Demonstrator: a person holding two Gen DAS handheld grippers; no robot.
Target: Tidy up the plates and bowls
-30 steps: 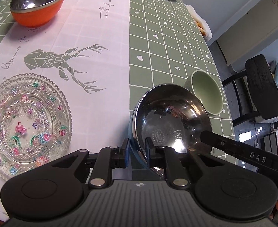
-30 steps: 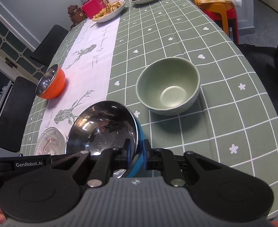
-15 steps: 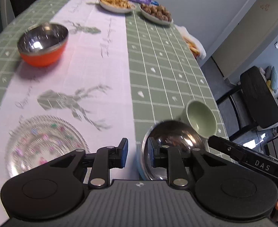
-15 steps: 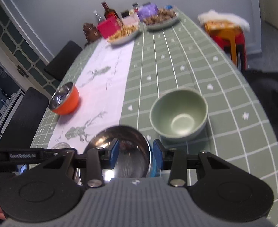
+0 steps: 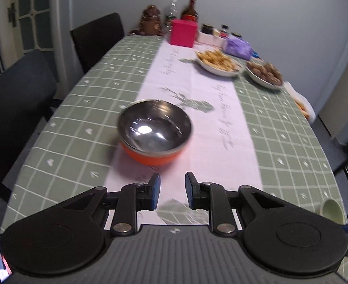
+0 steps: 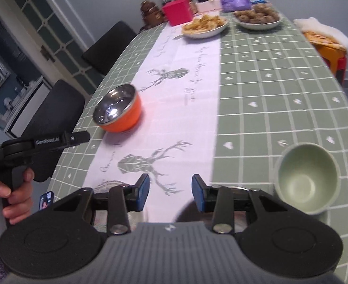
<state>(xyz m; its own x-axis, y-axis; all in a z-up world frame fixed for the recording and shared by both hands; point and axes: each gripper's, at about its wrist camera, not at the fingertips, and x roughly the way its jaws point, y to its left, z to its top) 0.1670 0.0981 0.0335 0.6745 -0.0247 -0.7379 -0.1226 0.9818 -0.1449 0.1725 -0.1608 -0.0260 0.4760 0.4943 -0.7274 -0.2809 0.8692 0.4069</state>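
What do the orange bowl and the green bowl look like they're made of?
Orange bowl: polished metal inside, probably stainless steel, given its mirror-like highlights; the glossy orange shell could be plastic or painted coating. Green bowl: matte pale green with a thick rim and soft sheen, likely ceramic or melamine; which one isn't clear.

— What does your kit look like?
— Your right gripper [image 6: 170, 193] is matte black with blue pads [image 6: 143, 189], silver pivot screws and a ribbed grey housing.
— And at nine o'clock?
— Your bare-skinned left hand [image 6: 7, 197], purple knit sleeve, white "GenRobot.AI" lettering.
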